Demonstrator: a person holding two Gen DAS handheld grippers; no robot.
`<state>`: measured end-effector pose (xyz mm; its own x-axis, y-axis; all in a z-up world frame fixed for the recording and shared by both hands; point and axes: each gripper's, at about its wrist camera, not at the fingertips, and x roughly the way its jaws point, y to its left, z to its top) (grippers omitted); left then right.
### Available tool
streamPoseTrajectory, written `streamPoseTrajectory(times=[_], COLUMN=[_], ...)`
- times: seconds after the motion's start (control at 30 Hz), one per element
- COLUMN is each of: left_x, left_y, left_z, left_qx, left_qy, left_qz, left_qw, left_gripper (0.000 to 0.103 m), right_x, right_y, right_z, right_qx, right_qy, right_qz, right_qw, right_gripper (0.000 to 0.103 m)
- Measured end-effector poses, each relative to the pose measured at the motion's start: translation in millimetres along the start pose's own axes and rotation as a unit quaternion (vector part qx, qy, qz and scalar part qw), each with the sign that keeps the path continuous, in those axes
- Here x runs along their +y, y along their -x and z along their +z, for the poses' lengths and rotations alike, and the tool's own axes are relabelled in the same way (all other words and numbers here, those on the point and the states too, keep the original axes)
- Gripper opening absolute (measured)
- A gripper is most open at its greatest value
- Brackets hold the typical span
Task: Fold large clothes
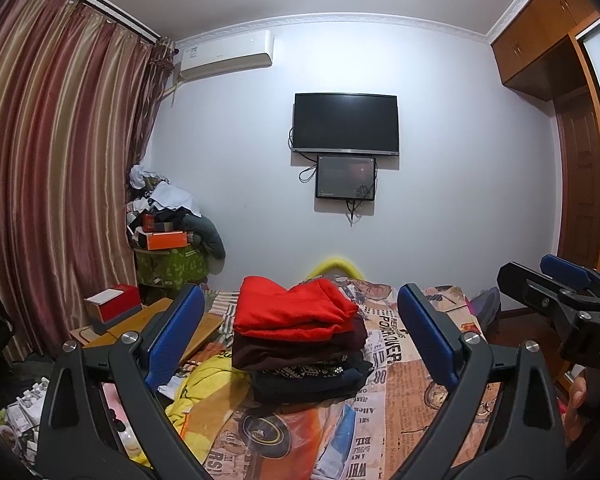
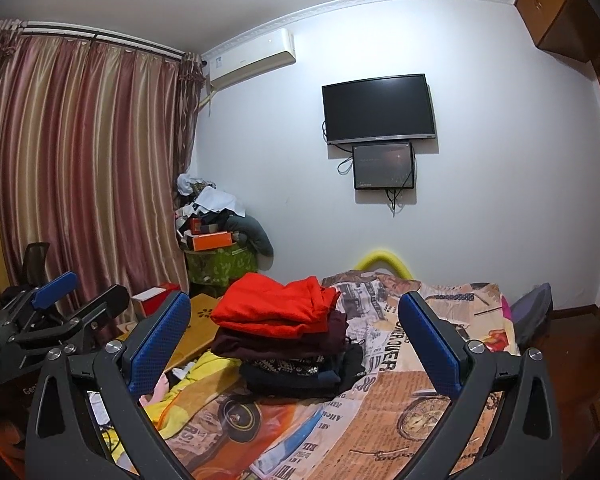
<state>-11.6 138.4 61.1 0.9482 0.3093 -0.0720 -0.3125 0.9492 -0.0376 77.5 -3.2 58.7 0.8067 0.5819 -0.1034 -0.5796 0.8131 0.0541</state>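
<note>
Soft folded stack (image 1: pixel 300 344) on newsprint-patterned bedspread (image 1: pixel 400 384).

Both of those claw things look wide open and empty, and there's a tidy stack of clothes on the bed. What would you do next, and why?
Probably reach the left gripper down to the crumpled yellow garment lying left of the folded stack. Both it and the right gripper are open and hold nothing, the stack looks finished with the red piece on top, and the yellow one seems the nearest unfolded item.
</note>
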Motion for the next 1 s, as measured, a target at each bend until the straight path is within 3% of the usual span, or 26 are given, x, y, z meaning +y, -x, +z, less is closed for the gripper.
streamPoseTrajectory(times=[1.0], left_x=[-1.8], left_y=[-6.5], left_z=[1.3], left_qx=[0.012], left_qy=[0.007], left_qz=[-0.035], left_qw=[0.9993], left_gripper=[0.098], right_x=[-1.1], right_y=[4.8], right_z=[2.9], right_qx=[-0.003], right_qy=[0.007], right_qz=[-0.02], right_qw=[1.0], right_gripper=[0.103])
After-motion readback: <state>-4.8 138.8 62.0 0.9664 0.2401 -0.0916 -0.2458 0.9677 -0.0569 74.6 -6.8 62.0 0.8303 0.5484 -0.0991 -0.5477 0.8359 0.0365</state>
